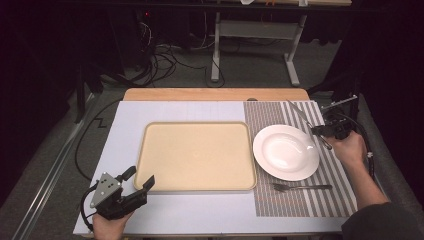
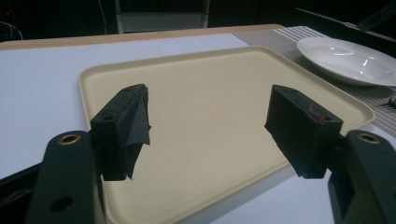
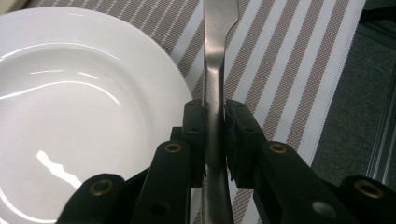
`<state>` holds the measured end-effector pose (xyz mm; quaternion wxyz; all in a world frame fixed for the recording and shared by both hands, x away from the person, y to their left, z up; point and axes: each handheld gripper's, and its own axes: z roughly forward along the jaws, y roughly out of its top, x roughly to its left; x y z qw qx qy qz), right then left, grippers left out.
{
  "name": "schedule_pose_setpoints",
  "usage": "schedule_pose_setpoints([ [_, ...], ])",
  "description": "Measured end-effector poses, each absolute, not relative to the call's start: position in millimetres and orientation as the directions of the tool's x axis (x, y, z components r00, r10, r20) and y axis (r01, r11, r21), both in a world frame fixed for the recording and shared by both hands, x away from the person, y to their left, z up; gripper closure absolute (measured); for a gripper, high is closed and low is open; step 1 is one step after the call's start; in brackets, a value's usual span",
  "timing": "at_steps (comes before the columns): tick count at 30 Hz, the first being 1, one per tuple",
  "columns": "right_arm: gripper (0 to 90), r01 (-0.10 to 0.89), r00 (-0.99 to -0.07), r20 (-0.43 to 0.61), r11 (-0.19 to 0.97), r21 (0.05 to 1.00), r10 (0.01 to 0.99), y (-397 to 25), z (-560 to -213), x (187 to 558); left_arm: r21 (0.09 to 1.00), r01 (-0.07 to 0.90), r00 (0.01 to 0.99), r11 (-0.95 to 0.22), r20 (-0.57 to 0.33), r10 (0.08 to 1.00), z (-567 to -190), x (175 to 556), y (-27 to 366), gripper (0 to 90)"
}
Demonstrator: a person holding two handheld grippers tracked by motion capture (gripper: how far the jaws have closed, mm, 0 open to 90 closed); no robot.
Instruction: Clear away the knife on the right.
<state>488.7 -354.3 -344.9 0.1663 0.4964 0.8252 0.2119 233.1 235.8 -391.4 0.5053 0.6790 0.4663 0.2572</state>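
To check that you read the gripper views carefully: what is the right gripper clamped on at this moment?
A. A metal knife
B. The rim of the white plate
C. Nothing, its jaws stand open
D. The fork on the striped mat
A: in the right gripper view the right gripper has its jaws shut on the handle of a metal knife, beside the white plate, while the fork lies apart on the mat.

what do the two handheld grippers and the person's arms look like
Both grippers are black with two blocky jaws and brass-coloured rivets at the finger joints. The left gripper carries a grey three-cornered plate with small holes on top; one of its pads shows a small red mark in its own view. A black cable loops from the right gripper. The right arm wears a dark sleeve.
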Motion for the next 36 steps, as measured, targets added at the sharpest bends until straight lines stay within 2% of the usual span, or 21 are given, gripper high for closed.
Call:
schedule_pose_setpoints([
  [11, 80.1, 0.713, -0.516, -0.058, 0.466, 0.524, 0.855, -327.2, -344.6, 451.9, 0.930, 0.364, 0.436, -0.057, -0.116, 0.892, -391.0, 235.3, 234.1, 31.1],
  [23, 80.1, 0.693, -0.551, 0.000, 0.459, 0.556, 0.834, -296.8, -349.0, 418.1, 0.925, 0.378, 0.439, -0.036, -0.144, 0.887, -393.2, 237.9, 237.1, 31.2],
  [36, 80.1, 0.644, -0.617, 0.007, 0.501, 0.578, 0.787, -265.7, -348.8, 383.5, 0.926, 0.372, 0.447, -0.054, -0.128, 0.885, -392.3, 239.3, 236.7, 31.6],
])
